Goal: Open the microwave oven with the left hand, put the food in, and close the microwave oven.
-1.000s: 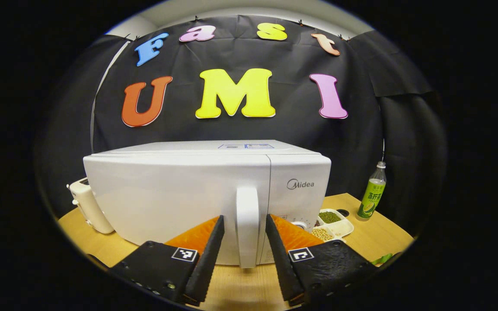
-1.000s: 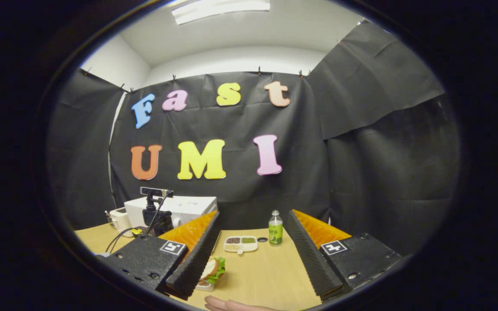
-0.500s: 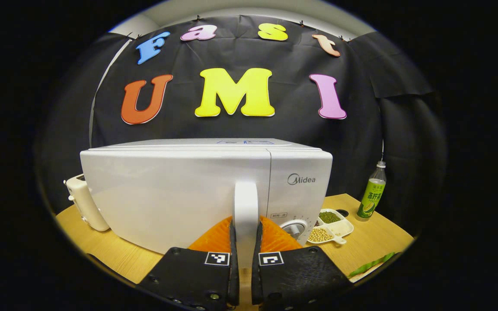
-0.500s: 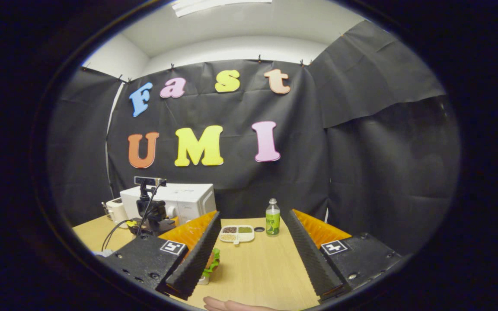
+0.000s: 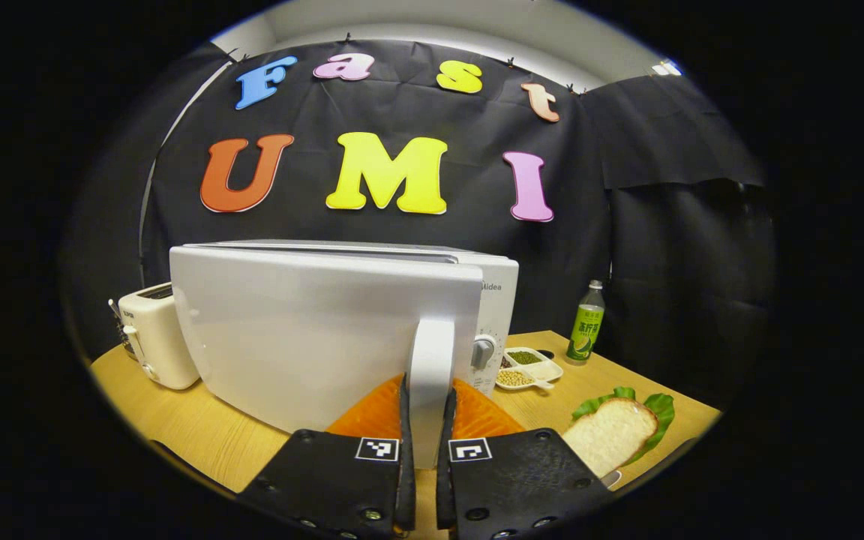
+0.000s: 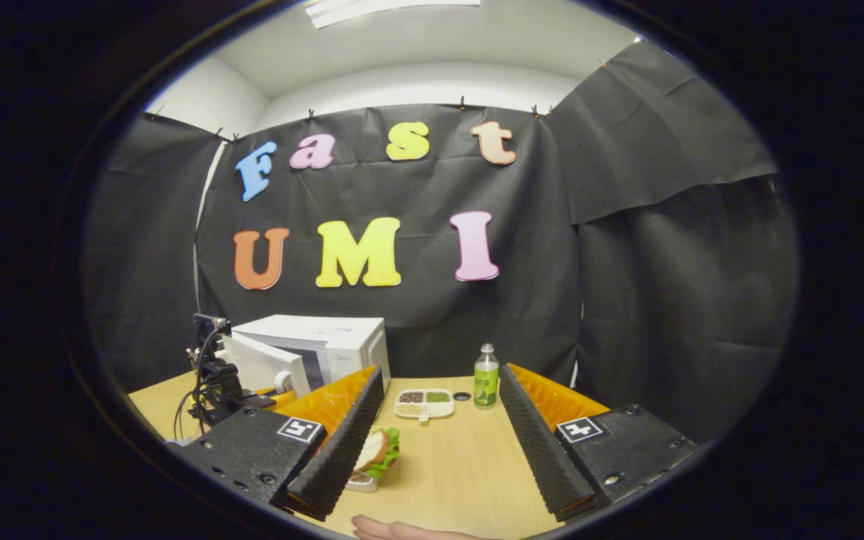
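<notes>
The left claw (image 5: 424, 442) is clamped on the microwave door handle (image 5: 430, 375), lower centre, door partly ajar. The right claw (image 6: 439, 442) stands wide, empty. A straight pull off the hinge arc could slip the grip or drag the microwave (image 5: 327, 330).

A second earlier the left gripper (image 5: 424, 457) stood open astride the handle (image 5: 430, 375); it then closed on it, both fingers pressing. The door (image 5: 312, 337) of the microwave (image 6: 327, 349), formerly flush, swung partly out. In the left gripper view the sandwich (image 5: 616, 431) came into sight at lower right.
</notes>
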The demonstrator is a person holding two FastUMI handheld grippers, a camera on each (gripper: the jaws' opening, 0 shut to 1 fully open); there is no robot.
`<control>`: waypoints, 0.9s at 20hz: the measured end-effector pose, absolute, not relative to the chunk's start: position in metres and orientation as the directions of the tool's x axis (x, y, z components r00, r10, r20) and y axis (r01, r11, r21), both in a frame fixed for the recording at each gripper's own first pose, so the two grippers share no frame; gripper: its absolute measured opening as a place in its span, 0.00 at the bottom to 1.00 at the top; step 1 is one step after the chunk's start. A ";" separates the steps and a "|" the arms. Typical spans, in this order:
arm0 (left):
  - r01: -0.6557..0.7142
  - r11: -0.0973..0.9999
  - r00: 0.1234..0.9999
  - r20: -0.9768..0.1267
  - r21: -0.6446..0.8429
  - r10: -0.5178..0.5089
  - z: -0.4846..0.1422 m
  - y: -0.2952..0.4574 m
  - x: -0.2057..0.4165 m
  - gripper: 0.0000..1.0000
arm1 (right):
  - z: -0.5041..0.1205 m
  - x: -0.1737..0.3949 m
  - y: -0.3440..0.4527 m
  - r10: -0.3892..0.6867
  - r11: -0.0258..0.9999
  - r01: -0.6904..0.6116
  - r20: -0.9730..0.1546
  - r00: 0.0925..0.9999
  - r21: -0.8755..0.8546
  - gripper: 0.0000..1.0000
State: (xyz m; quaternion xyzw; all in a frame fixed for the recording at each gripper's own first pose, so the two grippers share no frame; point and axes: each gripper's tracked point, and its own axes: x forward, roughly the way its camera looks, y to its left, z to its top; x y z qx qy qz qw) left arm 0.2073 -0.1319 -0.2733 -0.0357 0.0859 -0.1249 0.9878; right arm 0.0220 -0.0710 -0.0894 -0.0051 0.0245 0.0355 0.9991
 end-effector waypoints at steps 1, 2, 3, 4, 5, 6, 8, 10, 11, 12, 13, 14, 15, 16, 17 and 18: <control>0.253 0.963 0.950 -0.166 -0.088 -0.265 -0.275 -0.127 0.199 0.10 | -0.088 0.017 -0.065 0.079 0.997 -0.080 -0.046 0.996 -0.010 0.92; 0.265 0.960 0.948 -0.160 -0.087 -0.276 -0.275 -0.123 0.192 0.10 | -0.087 0.013 -0.060 0.083 0.996 -0.084 -0.044 0.996 -0.015 0.92; 0.277 0.957 0.945 -0.158 -0.087 -0.288 -0.274 -0.119 0.186 0.10 | -0.086 0.009 -0.057 0.085 0.996 -0.086 -0.041 0.996 -0.021 0.92; 0.292 0.953 0.941 -0.156 -0.079 -0.301 -0.273 -0.114 0.178 0.10 | -0.084 0.004 -0.054 0.085 0.996 -0.086 -0.035 0.996 -0.026 0.92; 0.304 0.950 0.937 -0.156 -0.074 -0.312 -0.274 -0.110 0.171 0.10 | -0.080 0.001 -0.052 0.082 0.996 -0.083 -0.030 0.996 -0.029 0.92; 0.316 0.946 0.933 -0.156 -0.072 -0.324 -0.274 -0.105 0.164 0.10 | -0.079 -0.003 -0.051 0.078 0.996 -0.079 -0.026 0.997 -0.033 0.92; 0.343 0.936 0.924 -0.149 -0.085 -0.352 -0.274 -0.094 0.150 0.10 | -0.078 -0.009 -0.049 0.069 0.997 -0.070 -0.024 0.997 -0.037 0.92; 0.361 0.928 0.915 -0.157 -0.090 -0.371 -0.274 -0.082 0.135 0.16 | -0.079 -0.014 -0.045 0.068 0.997 -0.069 -0.031 0.997 -0.038 0.99; 0.365 0.927 0.914 -0.157 -0.080 -0.374 -0.273 -0.075 0.127 0.17 | -0.079 -0.015 -0.042 0.069 0.997 -0.071 -0.037 0.997 -0.037 0.99; 0.365 0.928 0.914 -0.159 -0.075 -0.373 -0.273 -0.065 0.120 0.17 | -0.079 -0.016 -0.039 0.072 0.997 -0.073 -0.040 0.997 -0.037 0.99; 0.361 0.929 0.914 -0.166 -0.080 -0.370 -0.275 -0.056 0.113 0.17 | -0.078 -0.017 -0.036 0.074 0.996 -0.076 -0.041 0.996 -0.037 0.99; 0.354 0.931 0.916 -0.169 -0.088 -0.364 -0.275 -0.045 0.104 0.17 | -0.077 -0.019 -0.032 0.077 0.996 -0.078 -0.042 0.996 -0.038 0.99; 0.345 0.934 0.919 -0.173 -0.088 -0.356 -0.274 -0.034 0.096 0.17 | -0.078 -0.019 -0.027 0.081 0.996 -0.083 -0.042 0.996 -0.040 0.99; 0.333 0.939 0.922 -0.177 -0.086 -0.343 -0.275 -0.021 0.088 0.17 | -0.079 -0.020 -0.022 0.085 0.995 -0.087 -0.042 0.995 -0.043 0.99; 0.311 0.946 0.928 -0.190 -0.088 -0.322 -0.276 -0.006 0.080 0.20 | -0.079 -0.020 -0.018 0.088 0.995 -0.090 -0.044 0.995 -0.046 0.99; 0.300 0.949 0.926 -0.211 -0.098 -0.314 -0.279 0.006 0.068 0.22 | -0.081 -0.020 -0.013 0.092 0.994 -0.095 -0.045 0.995 -0.048 0.99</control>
